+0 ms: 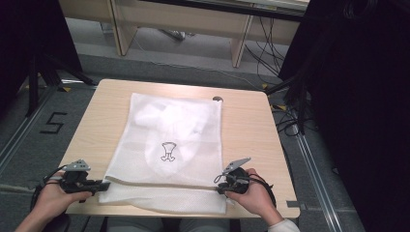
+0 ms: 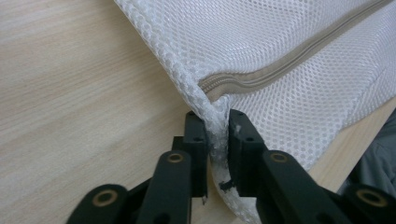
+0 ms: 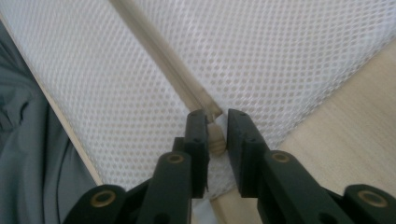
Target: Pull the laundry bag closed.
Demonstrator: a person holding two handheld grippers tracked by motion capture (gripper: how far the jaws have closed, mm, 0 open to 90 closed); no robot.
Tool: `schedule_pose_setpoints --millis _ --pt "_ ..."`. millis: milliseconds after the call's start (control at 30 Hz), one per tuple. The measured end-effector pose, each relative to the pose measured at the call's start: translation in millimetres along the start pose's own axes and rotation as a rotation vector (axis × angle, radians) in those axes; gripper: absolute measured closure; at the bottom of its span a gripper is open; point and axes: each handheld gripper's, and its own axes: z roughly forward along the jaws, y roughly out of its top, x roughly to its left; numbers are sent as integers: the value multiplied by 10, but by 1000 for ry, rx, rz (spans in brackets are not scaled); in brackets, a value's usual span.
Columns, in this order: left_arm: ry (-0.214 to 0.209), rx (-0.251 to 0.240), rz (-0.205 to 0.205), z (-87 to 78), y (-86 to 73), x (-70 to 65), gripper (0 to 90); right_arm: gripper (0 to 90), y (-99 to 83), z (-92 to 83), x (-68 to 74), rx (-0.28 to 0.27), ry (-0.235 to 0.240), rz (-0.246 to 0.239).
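Mesh bag [image 1: 169, 145] is lying flat on the wooden table [image 1: 246, 130], its near edge hanging slightly past the table's front edge, with something white and printed showing inside through the netting. At the left, we are pinching the bag's corner with the left gripper [image 1: 102, 184]; its jaws are nearly together on a bunch of mesh just below the zipper's [image 2: 289, 58] end. At the right, we are holding the right gripper [image 1: 218, 187] with jaws narrowly set around the zipper pull [image 3: 215, 137]. Judging by this, both grips are taken, the zipper is looking closed along its length, and the sliding is not yet done.
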Motion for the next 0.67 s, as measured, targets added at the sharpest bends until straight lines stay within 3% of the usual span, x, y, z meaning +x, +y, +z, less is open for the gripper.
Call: schedule_pose_setpoints --millis 33,100,133,167,267,333,400,433,467,500,533,600,633,667 --pt "10 -30 -13 16 -6 -7 740 739 -2 -4 -8 -20 1 14" --pt "31 -6 36 -29 13 24 661 708 -15 -34 -23 -71 -3 61" --pt "36 -65 -1 -5 13 -1 624 700 -19 -37 -33 -97 -5 68" --pt "38 -78 4 -11 20 4 583 690 -26 -35 -51 -141 -5 65" --pt "53 -150 9 -42 51 2 488 662 -26 -86 -78 -164 -16 102" --pt "54 -178 6 -51 62 2 446 651 -31 -81 -102 -207 -24 132" --pt "47 -192 1 -55 65 17 409 646 -38 -97 -125 -196 -26 160" --pt "53 -198 -1 -53 65 17 399 643 -44 -70 -128 -220 -27 180" --pt "60 -195 -8 -56 65 10 386 643 -47 -71 -128 -199 -46 217" --pt "63 -196 -3 -59 67 12 378 643 -47 -86 -128 -195 -15 208" --pt "66 -199 2 -61 69 10 371 643 -49 -92 -158 -189 -21 190" --pt "56 -210 10 -57 73 1 369 643 -50 -91 -165 -185 -13 211" --pt "60 -212 18 -59 77 -5 369 640 -53 -61 -160 -217 -28 232" --pt "56 -209 18 -62 83 -13 369 639 -55 -64 -169 -214 -16 226"
